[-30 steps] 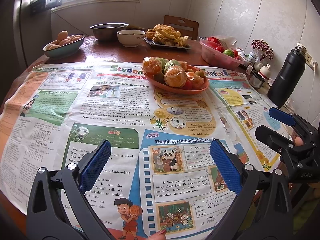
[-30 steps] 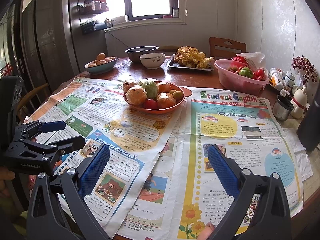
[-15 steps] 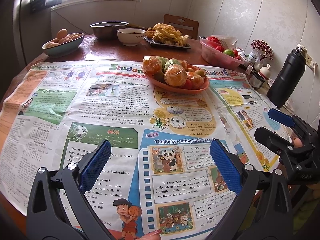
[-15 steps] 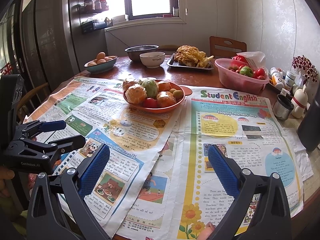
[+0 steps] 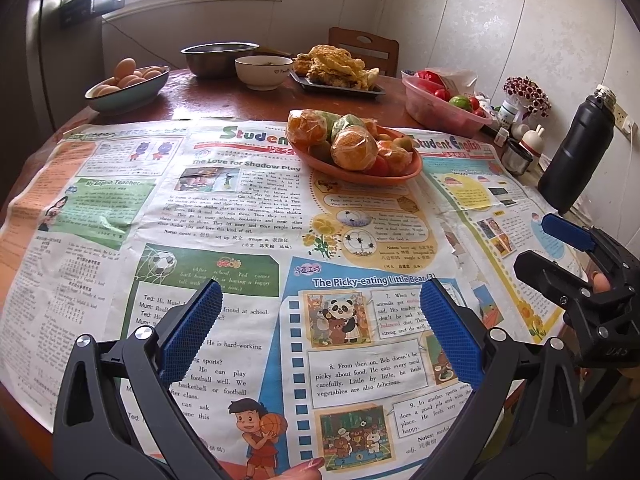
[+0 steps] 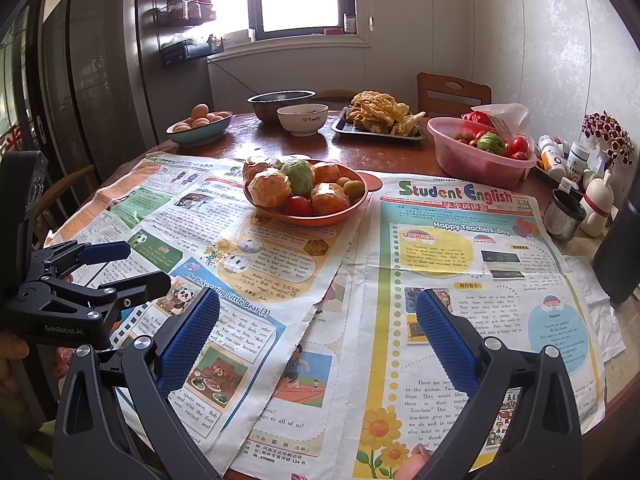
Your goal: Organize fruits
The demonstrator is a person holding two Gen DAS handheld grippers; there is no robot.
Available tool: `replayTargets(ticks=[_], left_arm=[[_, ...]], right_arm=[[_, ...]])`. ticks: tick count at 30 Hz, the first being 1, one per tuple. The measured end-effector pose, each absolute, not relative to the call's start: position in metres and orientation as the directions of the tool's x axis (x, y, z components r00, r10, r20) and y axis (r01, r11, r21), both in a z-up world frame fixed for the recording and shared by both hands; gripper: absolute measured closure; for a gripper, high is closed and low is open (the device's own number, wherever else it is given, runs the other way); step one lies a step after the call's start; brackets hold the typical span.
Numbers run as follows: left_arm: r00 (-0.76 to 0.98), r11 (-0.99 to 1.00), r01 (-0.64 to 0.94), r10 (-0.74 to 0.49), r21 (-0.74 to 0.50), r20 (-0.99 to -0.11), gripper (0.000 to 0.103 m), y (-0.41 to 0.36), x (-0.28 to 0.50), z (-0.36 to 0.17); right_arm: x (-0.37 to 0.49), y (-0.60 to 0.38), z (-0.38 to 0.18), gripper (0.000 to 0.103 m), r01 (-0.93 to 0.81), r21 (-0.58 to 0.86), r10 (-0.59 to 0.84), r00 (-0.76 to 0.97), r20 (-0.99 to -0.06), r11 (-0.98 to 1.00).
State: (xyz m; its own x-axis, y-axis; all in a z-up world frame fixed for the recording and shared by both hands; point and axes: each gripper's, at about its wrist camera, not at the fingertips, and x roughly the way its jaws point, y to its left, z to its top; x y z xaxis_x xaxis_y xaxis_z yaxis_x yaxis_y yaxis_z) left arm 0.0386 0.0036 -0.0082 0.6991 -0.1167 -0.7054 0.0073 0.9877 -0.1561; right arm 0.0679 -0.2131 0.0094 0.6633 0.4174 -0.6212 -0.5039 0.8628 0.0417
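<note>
An orange plate (image 5: 404, 176) (image 6: 352, 210) sits mid-table on newspaper. It holds several plastic-wrapped oranges (image 5: 354, 149) (image 6: 268, 188), a wrapped green fruit (image 6: 297, 176), a red tomato (image 6: 301, 205) and small green fruits (image 6: 354, 188). My left gripper (image 5: 320, 332) is open and empty over the newspaper near the table's front edge, well short of the plate. My right gripper (image 6: 318, 328) is open and empty, also near the front edge. Each gripper shows in the other's view: the right one (image 5: 560, 248) and the left one (image 6: 116, 264).
A pink tub (image 6: 476, 160) of tomatoes and a green fruit stands at back right. A bowl of eggs (image 5: 124, 88), a steel bowl (image 5: 220, 56), a white bowl (image 5: 263, 72) and a tray of fried food (image 5: 336, 76) stand at the back. A black bottle (image 5: 576, 160) and small jars (image 6: 564, 208) stand right.
Both grippers have stayed open and nearly still. The views have shifted only slightly.
</note>
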Motion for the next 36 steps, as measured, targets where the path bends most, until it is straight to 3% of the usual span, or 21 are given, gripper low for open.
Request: replayTargets(ticks=[36], left_arm=[[0.733,0.993,0.003,-0.083,-0.119,-0.675,0.010,0.005,0.035,0.013]], right_arm=[[0.078,-0.217,0.001,0.005,-0.475,0.043,0.388,0.661,-0.642,0.879]])
